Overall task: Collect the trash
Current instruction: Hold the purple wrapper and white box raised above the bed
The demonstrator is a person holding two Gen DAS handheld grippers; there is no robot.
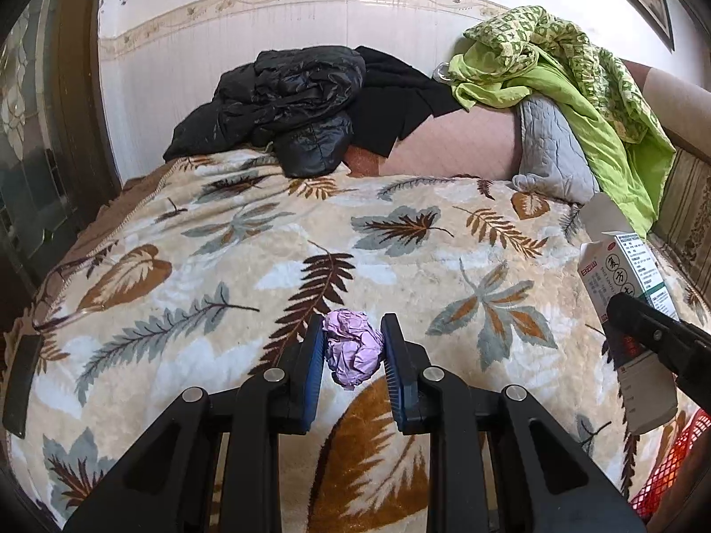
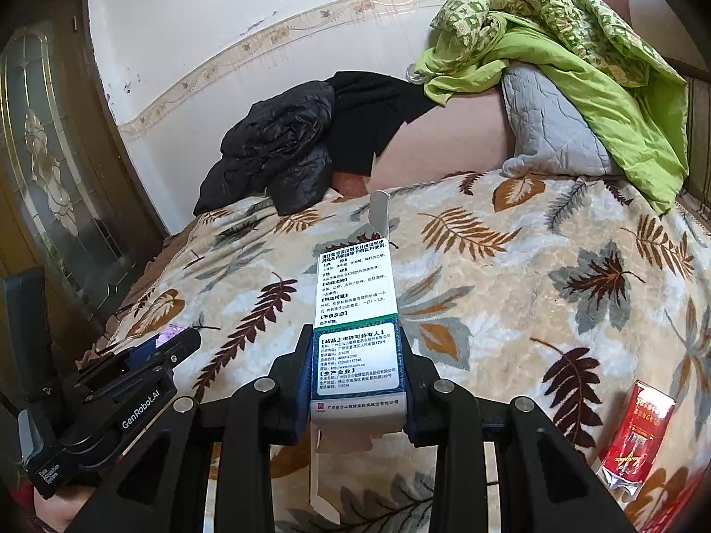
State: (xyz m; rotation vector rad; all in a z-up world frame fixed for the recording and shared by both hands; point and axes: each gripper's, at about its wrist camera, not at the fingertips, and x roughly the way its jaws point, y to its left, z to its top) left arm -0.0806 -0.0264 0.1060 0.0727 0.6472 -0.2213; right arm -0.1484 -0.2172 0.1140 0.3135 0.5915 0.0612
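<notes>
On my far left a dark wooden door with a frosted glass panel (image 2: 49, 169) stands beside the bed. My left gripper (image 1: 352, 346) has its blue-padded jaws closed narrowly on a crumpled ball of lilac paper (image 1: 352, 352); the ball sits squarely between the two pads, touching both, and part of it bulges below them. It is held just above the cream fleece blanket printed with brown and grey leaves (image 1: 222, 240), though I cannot tell whether it brushes the pile. Further back, a black puffer jacket (image 1: 289, 106) lies heaped against the white wall, next to a grey quilted pillow (image 1: 551, 146) under a rumpled lime-green patterned cover (image 1: 577, 71).

Moving right, my right gripper (image 2: 357, 368) is clamped on a tall white-and-green cardboard medicine box printed with Chinese text (image 2: 355, 288). The pads grip its lower half on both long sides, and the box runs straight forward from the jaws with its top flap open at the far end, well off the blanket. In the left wrist view this same box shows at the right edge.

Lower right, a red foil-wrapped packet (image 2: 635, 435) lies flat on the blanket, well apart from both tools.
</notes>
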